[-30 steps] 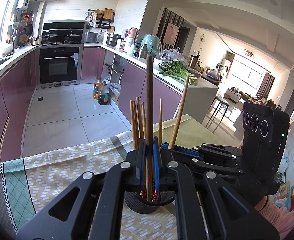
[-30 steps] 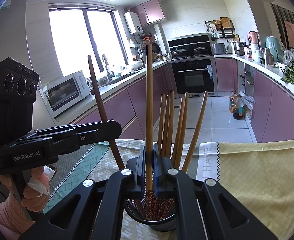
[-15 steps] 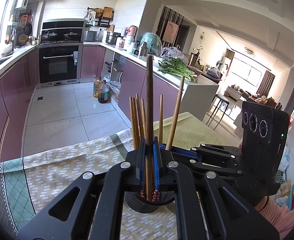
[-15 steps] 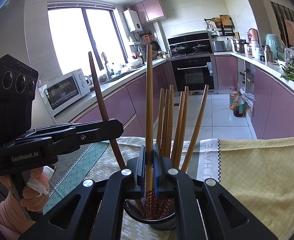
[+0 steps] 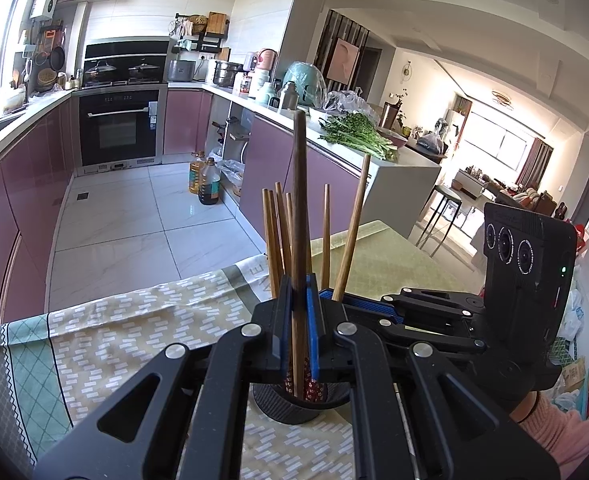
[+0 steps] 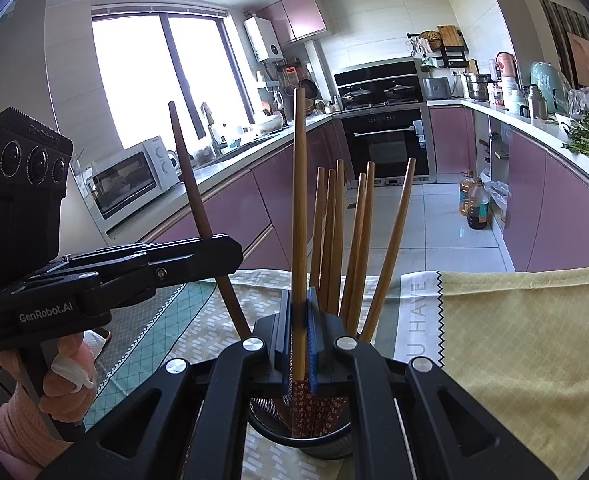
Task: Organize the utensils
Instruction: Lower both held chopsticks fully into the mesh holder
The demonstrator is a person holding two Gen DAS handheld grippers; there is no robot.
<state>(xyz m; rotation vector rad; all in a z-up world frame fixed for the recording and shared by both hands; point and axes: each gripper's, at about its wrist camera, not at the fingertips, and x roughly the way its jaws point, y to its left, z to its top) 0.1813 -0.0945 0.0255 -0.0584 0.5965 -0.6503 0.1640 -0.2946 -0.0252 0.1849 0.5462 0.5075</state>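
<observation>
Each view rides on a handheld gripper, looking forward along its fingers and slightly downward, very near a dark cup of chopsticks [image 5: 300, 400] on a patterned cloth [image 5: 106, 332]. The left wrist view faces the oven [image 5: 120, 130] and the living room beyond — the right gripper [image 5: 336, 300] enters from its right. The right wrist view faces the window [image 6: 162, 80]. Both share the cup [image 6: 314, 436], cloth [image 6: 198, 328] and oven [image 6: 386, 140]; the fisheye edges are probably too warped to judge.

A black built-in oven [image 5: 120, 130] faces the tiled floor, oil bottles [image 5: 204, 179] nearby, leafy greens [image 5: 356, 134] on the counter.
</observation>
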